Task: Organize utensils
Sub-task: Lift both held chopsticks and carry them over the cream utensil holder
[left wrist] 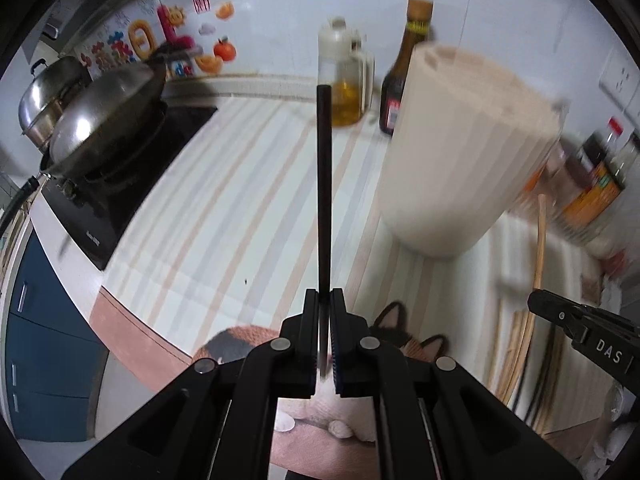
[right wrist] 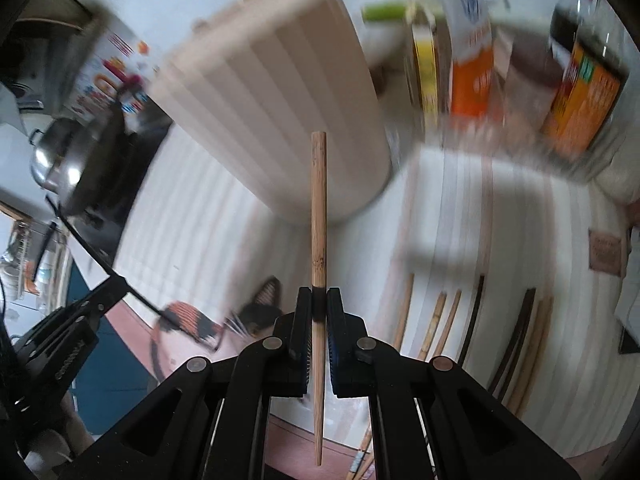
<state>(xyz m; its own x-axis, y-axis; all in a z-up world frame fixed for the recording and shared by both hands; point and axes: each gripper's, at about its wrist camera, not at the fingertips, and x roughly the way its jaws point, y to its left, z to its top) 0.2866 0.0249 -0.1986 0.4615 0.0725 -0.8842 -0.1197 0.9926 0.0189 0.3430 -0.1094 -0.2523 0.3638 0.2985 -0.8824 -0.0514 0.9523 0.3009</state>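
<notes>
Left wrist view: the left hand-held gripper (left wrist: 324, 300) is clamping a black chopstick (left wrist: 324, 184), jaws nearly closed on it, the stick running straight out ahead above the striped desk (left wrist: 224, 200). The desk's near edge is curving away at lower left, floor and blue cabinets (left wrist: 44, 340) lying below it. Open striped surface is lying between the stove (left wrist: 132, 168) with its wok (left wrist: 108, 112) on the left and the beige ribbed holder (left wrist: 460, 152) standing on the right. An oil jug (left wrist: 348, 80) and a dark sauce bottle (left wrist: 404, 76) are standing at the back wall. The right hand-held gripper (left wrist: 536, 304) is entering at lower right, beside loose chopsticks (left wrist: 524, 344) lying on the desk.

Right wrist view: the right hand-held gripper (right wrist: 319, 300) is pinching a bamboo chopstick (right wrist: 319, 208), jaws closed down to its width, its tip pointing toward the holder (right wrist: 280, 100), which is blurred and close ahead. Loose chopsticks (right wrist: 440, 320) are lying on the desk (right wrist: 192, 216) to the right. Bottles (right wrist: 580, 80) are crowding the far right. The left hand-held gripper (right wrist: 116, 284) is showing at lower left with the black stick.
</notes>
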